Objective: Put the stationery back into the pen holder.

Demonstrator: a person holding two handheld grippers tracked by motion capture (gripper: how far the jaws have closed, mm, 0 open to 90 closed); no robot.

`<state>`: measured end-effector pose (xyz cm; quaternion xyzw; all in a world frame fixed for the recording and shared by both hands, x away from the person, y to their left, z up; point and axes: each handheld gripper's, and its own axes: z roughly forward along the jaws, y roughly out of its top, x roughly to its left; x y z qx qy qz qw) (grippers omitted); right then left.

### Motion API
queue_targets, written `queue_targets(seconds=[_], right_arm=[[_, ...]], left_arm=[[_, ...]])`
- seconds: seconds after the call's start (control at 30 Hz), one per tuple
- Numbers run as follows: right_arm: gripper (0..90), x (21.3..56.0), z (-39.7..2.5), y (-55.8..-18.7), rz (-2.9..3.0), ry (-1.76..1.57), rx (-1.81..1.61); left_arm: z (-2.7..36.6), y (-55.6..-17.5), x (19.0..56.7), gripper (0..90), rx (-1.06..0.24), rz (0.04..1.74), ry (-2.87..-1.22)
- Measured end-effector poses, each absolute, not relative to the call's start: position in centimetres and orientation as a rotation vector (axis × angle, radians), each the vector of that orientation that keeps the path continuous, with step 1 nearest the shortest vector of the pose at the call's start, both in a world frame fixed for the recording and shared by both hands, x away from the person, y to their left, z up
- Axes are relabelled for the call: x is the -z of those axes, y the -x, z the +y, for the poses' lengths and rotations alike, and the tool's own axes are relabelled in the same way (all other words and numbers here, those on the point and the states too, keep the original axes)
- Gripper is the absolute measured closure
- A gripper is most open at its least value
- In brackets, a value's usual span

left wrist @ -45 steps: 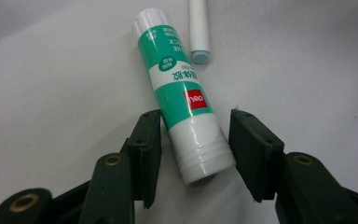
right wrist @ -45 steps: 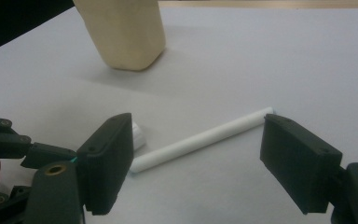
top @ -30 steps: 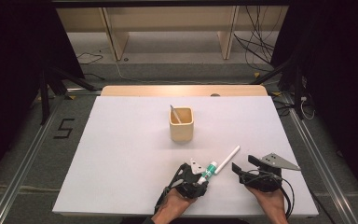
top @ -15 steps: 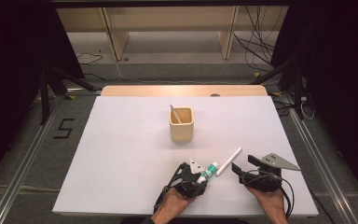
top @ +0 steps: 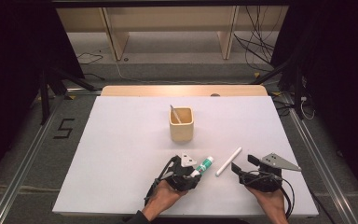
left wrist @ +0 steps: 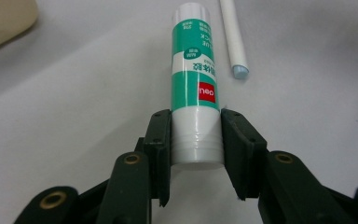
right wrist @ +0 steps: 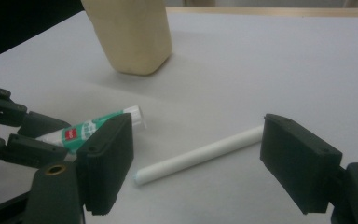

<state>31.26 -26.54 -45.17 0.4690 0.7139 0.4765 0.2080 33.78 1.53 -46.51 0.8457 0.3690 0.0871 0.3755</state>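
- Left tool [left wrist: 196, 140] clamps the base of a green-and-white glue stick [left wrist: 194, 88] bearing a red "deli" logo.
- Right tool [right wrist: 198, 163] stands wide apart near a white stick [right wrist: 200, 154] on the bench [top: 121, 140].

We list a white table top [top: 121, 154] with a pale wooden strip [top: 182, 90] along its far edge. Beneath and around it we note grey carpet floor [top: 23, 154], marked with a black figure 5 [top: 63, 129] at the left, and metal rails [top: 14, 186] on both sides. Beyond stands a light wooden shelf unit [top: 168, 23]; black cables [top: 256, 42] trail at right. We record dark curtains [top: 9, 70] flanking both sides.
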Motion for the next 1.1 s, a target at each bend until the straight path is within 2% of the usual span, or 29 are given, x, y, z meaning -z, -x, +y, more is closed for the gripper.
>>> queue_targets(seconds=[0.43,1.1], right_arm=[[26.0,45.1,-25.6,-31.0,2.016,-1.241,-1.35],[25.9,44.5,-21.4,-29.8,2.116,-1.016,-1.31]], left_arm=[[5.5,-34.9,44.0,64.6,-0.204,0.869,-2.185],[7.9,-35.2,42.0,64.6,-0.17,0.811,-2.249]])
